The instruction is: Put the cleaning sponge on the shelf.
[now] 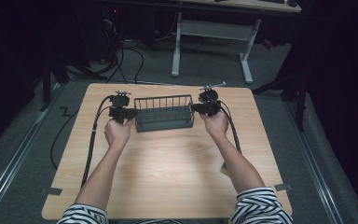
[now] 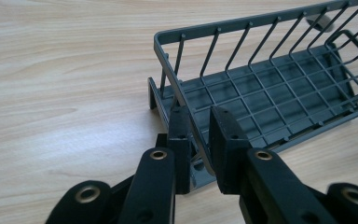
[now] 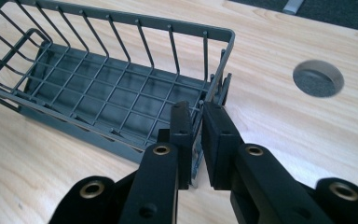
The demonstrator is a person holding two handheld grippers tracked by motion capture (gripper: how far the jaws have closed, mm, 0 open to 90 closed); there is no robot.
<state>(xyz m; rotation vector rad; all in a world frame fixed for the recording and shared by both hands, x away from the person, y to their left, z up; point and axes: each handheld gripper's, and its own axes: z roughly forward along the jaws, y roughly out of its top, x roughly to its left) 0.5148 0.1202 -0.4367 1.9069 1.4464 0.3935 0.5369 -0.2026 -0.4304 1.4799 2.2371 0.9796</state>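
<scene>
A dark grey wire basket [image 1: 163,113] stands on the wooden table [image 1: 168,163], toward its far side, with nothing inside. My left gripper [image 1: 129,112] is at the basket's left end, and in the left gripper view its jaws [image 2: 204,135] are shut on the rim of that end wall [image 2: 189,112]. My right gripper [image 1: 196,108] is at the right end. In the right gripper view its jaws [image 3: 196,130] pinch the basket's [image 3: 102,88] right end wall. The basket sits level between the two hands.
A round cable hole [image 3: 318,78] opens in the tabletop just right of the basket. Black cables [image 1: 92,140] trail from both grippers along the table. Beyond the far edge stand a white desk frame [image 1: 212,32] and loose floor cables.
</scene>
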